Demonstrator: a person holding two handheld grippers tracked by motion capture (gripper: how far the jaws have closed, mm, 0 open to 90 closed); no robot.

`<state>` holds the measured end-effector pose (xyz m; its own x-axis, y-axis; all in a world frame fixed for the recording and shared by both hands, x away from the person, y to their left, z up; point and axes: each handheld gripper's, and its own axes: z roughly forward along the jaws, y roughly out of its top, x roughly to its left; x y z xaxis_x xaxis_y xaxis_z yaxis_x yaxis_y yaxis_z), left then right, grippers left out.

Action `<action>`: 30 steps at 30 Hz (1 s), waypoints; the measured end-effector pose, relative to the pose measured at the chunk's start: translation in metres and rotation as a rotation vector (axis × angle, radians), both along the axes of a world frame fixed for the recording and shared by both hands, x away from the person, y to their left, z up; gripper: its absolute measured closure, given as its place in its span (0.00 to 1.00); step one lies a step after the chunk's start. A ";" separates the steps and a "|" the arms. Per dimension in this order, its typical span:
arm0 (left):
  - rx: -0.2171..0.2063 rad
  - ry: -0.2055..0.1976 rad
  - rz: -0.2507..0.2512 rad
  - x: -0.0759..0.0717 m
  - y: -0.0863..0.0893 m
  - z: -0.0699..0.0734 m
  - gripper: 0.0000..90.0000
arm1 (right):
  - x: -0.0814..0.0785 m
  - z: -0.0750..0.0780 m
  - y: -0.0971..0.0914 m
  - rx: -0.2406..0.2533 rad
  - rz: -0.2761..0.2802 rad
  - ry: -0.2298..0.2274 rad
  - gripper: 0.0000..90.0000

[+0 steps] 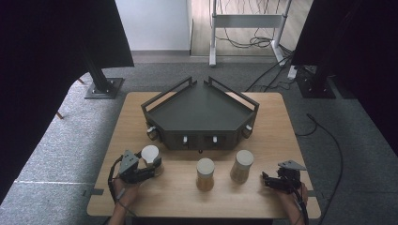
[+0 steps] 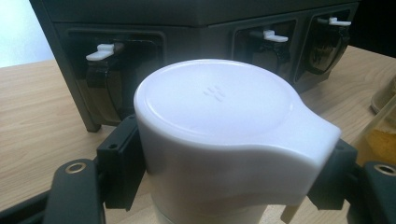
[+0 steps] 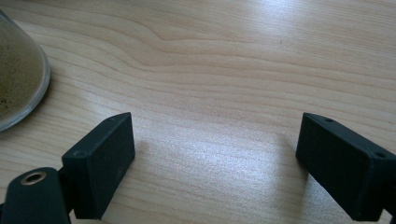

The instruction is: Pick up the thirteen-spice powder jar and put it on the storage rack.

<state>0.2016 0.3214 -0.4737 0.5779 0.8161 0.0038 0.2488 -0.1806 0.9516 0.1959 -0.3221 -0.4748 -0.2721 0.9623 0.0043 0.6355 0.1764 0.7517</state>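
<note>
Item 1, left hand-held gripper (image 1: 146, 169): I have its black jaws pinching the white-lidded round spice jar (image 2: 224, 135) at the lid, one pad on each flank, the lid's pouring lip turned toward the right pad. In the high view the jar (image 1: 151, 157) stands upright directly ahead of this hand-held gripper, its long axis vertical, base on the pale wooden surface (image 1: 173, 197).

Item 2, beyond the jar: the dark grey angular metal rack (image 1: 199, 115), just past it. Its near face carries recessed bays, each with a small white clip; the bay straight ahead of the held jar (image 2: 112, 79) looks to me the closest slot, so I judge the coming move a short carry forward, jar kept upright. The left hand is far the nearer to both jar and rack.

Item 3, right hand-held gripper (image 1: 277, 180): jaws spread wide, nothing between them, bare surface (image 3: 219, 70) under them; it rests well apart from the held jar.

Item 4, between the two hand-held grippers: two further round jars with tan contents, one with a pale lid mid-surface (image 1: 205, 173), one nearer the right hand (image 1: 241, 165).
</note>
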 end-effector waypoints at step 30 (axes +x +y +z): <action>-0.032 -0.044 0.001 -0.007 -0.003 0.011 0.35 | 0.000 0.000 0.000 -0.002 0.000 0.000 0.12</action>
